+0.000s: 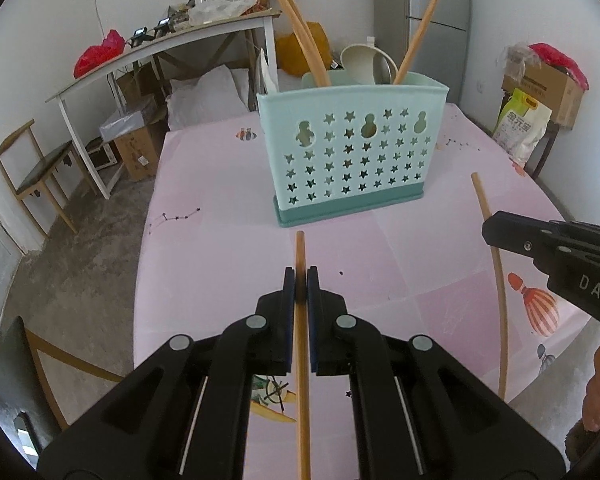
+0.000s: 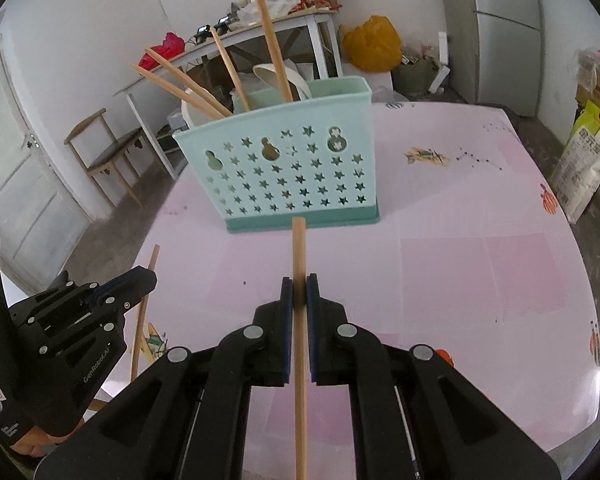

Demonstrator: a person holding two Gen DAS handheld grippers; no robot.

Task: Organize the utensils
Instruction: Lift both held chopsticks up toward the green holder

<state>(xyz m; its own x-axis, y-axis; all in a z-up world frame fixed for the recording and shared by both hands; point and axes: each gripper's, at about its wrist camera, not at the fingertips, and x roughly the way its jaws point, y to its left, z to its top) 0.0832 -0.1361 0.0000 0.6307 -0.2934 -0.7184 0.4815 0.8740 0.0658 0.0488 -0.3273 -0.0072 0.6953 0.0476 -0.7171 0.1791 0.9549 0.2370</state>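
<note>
The left gripper (image 1: 300, 280) pinches a chopstick (image 1: 300, 248) between pressed pads; the right gripper (image 2: 299, 288) pinches another chopstick (image 2: 299, 248) the same way. Both sticks are held off the pink table (image 1: 220, 208), tips toward the holder (image 1: 352, 152), a teal box with star cut-outs standing mid-table toward the far edge, with chopsticks (image 1: 300, 40) and a pale ladle (image 1: 360, 64) in it.

Readable writing: "DAS" on the right gripper's body in the left view, "GenRobot.AI" on the left gripper's body in the right view. The rice bag (image 1: 520, 128) off the table's right edge carries print too small to read.

Only the left view shows the cardboard box (image 1: 548, 84) behind that bag; only the right view shows the white door (image 2: 20, 168) and the yellow bag (image 2: 372, 44).
</note>
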